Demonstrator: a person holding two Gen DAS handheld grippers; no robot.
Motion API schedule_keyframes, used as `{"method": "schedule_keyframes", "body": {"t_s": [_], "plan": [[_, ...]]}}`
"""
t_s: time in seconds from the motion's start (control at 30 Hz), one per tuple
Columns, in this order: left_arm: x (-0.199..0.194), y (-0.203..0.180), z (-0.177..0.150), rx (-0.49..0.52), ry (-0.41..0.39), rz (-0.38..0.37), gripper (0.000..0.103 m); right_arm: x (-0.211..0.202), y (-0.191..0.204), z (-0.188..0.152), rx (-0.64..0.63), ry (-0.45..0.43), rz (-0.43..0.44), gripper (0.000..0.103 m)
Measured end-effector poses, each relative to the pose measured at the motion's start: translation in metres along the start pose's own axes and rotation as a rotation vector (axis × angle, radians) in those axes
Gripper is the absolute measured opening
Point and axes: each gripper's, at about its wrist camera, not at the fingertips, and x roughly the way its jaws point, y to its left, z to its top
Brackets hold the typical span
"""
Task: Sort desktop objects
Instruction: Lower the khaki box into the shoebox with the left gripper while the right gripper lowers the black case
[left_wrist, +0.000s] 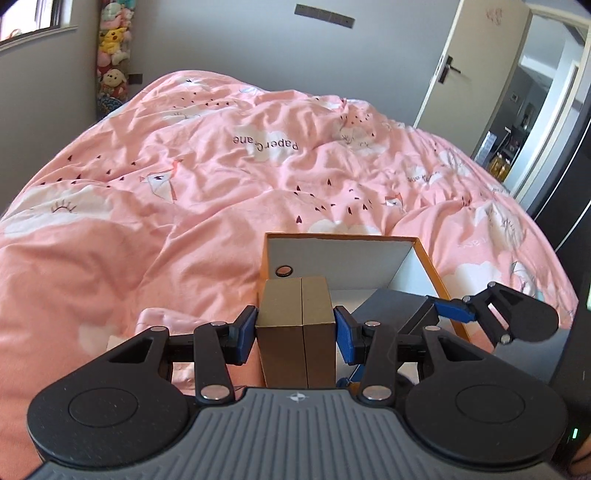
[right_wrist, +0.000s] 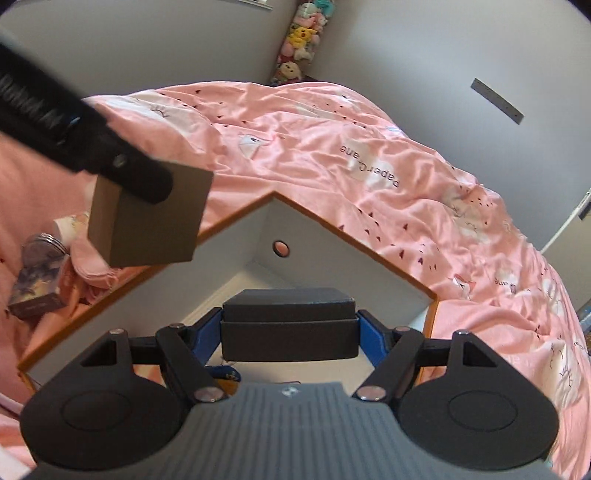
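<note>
My left gripper (left_wrist: 295, 328) is shut on a brown cardboard box (left_wrist: 295, 295), its blue pads pressing both sides. The box hangs over the near left corner of an open orange-rimmed white box (left_wrist: 343, 251) that lies on the bed. To the right a black lidded box (left_wrist: 399, 306) is held with a blue pad (left_wrist: 453, 310) of the other gripper on its side. In the right wrist view my right gripper (right_wrist: 290, 332) is shut on this black box (right_wrist: 288, 306) above the white box's inside (right_wrist: 317, 243). The brown box (right_wrist: 155, 218) hangs at the upper left under a black finger (right_wrist: 140, 173).
A rumpled pink duvet (left_wrist: 184, 166) covers the bed. Left of the open box lie a small patterned box (right_wrist: 33, 291) and a round tin (right_wrist: 40, 243). Stuffed toys (left_wrist: 110, 44) hang in the far corner. A door (left_wrist: 476, 55) stands open at the right.
</note>
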Motion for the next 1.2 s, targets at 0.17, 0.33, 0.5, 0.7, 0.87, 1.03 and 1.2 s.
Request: {"method": "schedule_keyframes", "body": {"t_s": [0.17,0.33,0.5,0.7,0.87,1.03,1.2], "plan": [[0.033,-0.02,0.01,0.026,0.031,0.017,0.051,0.006,-0.004,-0.014,-0.006,0.008,0.008,0.077],[0.063,-0.031,0.016,0.054,0.054,0.049,0.051,0.023,-0.011,-0.012,-0.035,0.016,-0.023,0.077],[0.085,-0.036,0.023,0.087,0.075,0.075,0.051,0.038,-0.008,-0.008,-0.114,0.039,-0.009,0.077],[0.106,-0.04,0.026,0.141,0.117,0.089,0.051,0.046,-0.007,-0.006,-0.184,0.068,0.059,0.077],[0.119,-0.042,0.026,0.161,0.139,0.097,0.051,0.047,-0.005,-0.003,-0.259,0.07,0.109,0.077],[0.13,-0.045,0.024,0.191,0.15,0.111,0.05,0.052,-0.004,-0.002,-0.297,0.08,0.14,0.077],[0.142,-0.047,0.022,0.212,0.186,0.129,0.05,0.056,0.001,-0.004,-0.361,0.084,0.159,0.077]]}}
